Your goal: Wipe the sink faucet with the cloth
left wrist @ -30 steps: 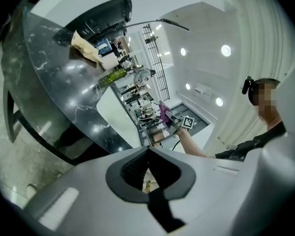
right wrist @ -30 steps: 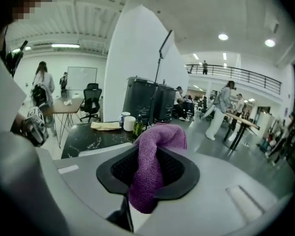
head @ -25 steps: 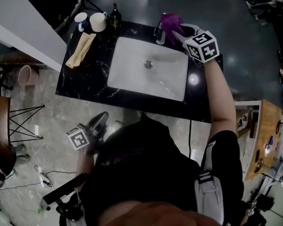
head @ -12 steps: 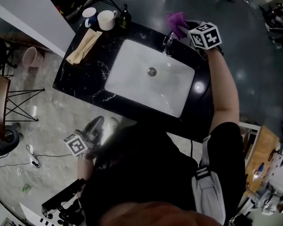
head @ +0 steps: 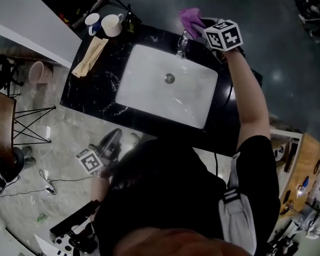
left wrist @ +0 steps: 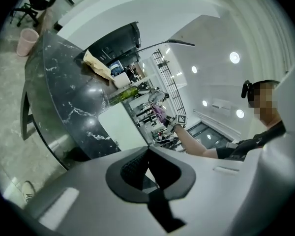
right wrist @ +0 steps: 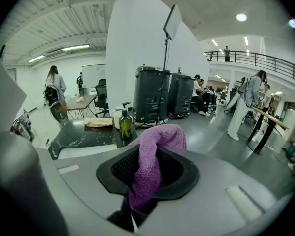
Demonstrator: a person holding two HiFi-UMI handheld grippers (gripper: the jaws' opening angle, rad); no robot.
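The chrome faucet [head: 181, 46] stands at the back rim of the white sink [head: 144, 57]. My right gripper [head: 201, 24] is just behind and to the right of it, shut on a purple cloth [head: 189, 16] and closing a little tighter. In the right gripper view the cloth [right wrist: 155, 154] hangs folded between the pads of the right gripper [right wrist: 147, 173], and the faucet [right wrist: 20, 126] shows at the left edge, apart from it. My left gripper [head: 116, 134] hangs low in front of the counter, shut and holding nothing, as the left gripper view [left wrist: 147, 168] shows.
The black marble counter [head: 96, 81] carries a dark green soap bottle [head: 129, 20], two cups [head: 111, 24] and a folded beige cloth [head: 90, 55] at its left end. A pink bin [head: 38, 72] stands on the floor to the left. People stand far behind in the hall.
My right gripper has carried the purple cloth from beside the faucet top to a spot a little farther behind it. The left gripper has stayed low by my side.
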